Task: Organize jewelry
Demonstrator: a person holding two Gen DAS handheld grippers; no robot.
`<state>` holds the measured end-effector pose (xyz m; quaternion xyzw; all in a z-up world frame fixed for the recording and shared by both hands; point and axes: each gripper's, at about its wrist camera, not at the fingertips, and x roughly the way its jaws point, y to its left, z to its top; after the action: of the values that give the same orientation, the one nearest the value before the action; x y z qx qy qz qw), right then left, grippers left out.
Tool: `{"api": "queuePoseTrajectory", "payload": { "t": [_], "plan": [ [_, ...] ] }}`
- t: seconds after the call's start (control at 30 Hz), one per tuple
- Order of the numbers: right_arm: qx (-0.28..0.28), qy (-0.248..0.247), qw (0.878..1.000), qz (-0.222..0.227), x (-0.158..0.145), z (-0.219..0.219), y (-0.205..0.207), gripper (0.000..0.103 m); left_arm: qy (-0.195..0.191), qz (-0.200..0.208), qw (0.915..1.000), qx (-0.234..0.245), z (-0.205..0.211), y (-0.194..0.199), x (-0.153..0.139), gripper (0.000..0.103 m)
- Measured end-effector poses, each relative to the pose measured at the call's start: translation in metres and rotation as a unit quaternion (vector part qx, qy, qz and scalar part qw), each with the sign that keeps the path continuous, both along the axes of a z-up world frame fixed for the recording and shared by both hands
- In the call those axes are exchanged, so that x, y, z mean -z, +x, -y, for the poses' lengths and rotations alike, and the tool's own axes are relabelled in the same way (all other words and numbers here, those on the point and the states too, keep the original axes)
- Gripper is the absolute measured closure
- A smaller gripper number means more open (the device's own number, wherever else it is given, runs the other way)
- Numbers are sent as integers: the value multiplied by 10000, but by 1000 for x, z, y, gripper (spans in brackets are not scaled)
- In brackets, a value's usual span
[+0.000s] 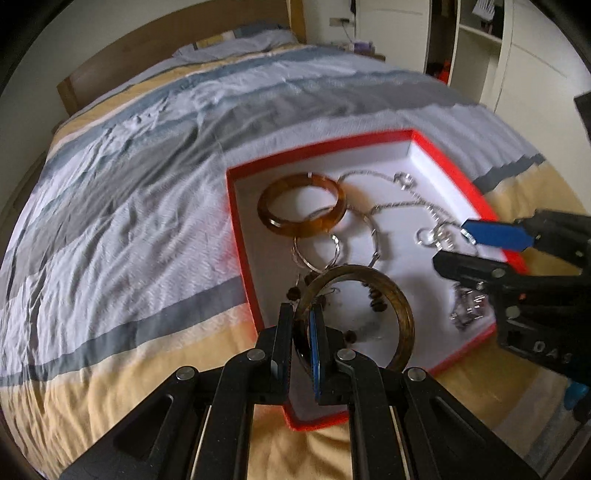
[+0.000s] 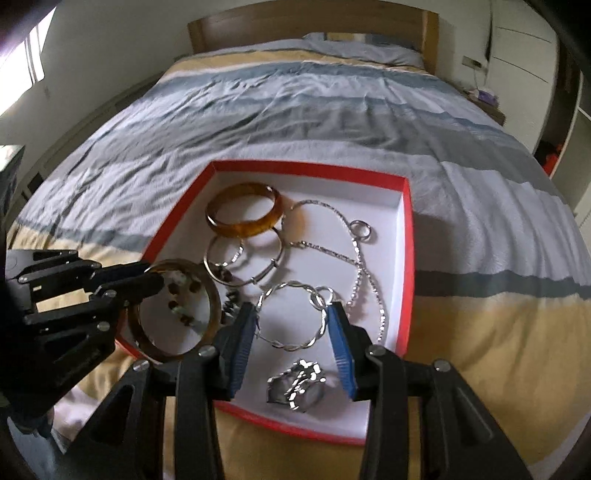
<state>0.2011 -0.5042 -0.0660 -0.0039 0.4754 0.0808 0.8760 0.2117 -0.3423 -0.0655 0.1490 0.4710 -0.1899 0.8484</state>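
A red box (image 1: 461, 173) (image 2: 406, 236) with a white floor lies on the bed. In it are an amber bangle (image 1: 301, 208) (image 2: 243, 210), silver bangles (image 2: 243, 262), a twisted silver hoop (image 2: 291, 314), a silver chain (image 2: 362, 266), a ring (image 2: 361, 229), dark beads (image 2: 229, 306) and a silver watch (image 2: 299, 384). My left gripper (image 1: 301, 325) (image 2: 144, 275) is shut on a dark brown bangle (image 1: 391, 306) (image 2: 207, 295), held above the box's near-left part. My right gripper (image 2: 291, 325) (image 1: 454, 243) is open over the twisted hoop.
The bed (image 1: 147, 166) has a rumpled striped cover in grey, white and yellow. A wooden headboard (image 2: 295, 18) is at the far end. White wardrobes (image 1: 517, 55) stand to the right, with a bedside table (image 2: 487, 99) beside the bed.
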Motion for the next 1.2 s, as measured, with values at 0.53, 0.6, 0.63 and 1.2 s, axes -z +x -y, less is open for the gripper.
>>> {"api": "queuePoseTrajectory", "payload": {
  "t": [0.53, 0.6, 0.63, 1.2],
  "plan": [
    [-399, -216, 9980, -440, 25, 5, 3, 64, 88, -55, 9999, -90, 5, 2, 14, 93],
    [-369, -140, 9983, -427, 23, 6, 0, 64, 39, -33, 10000, -83, 3, -1, 11, 93],
    [-344, -136, 9985, -412, 21, 7, -2, 64, 1, -17, 10000, -76, 2, -2, 9, 92],
    [79, -156, 9998, -38, -33, -6, -59, 63, -507, 466, 9966, -457, -48, -56, -54, 49]
  ]
}}
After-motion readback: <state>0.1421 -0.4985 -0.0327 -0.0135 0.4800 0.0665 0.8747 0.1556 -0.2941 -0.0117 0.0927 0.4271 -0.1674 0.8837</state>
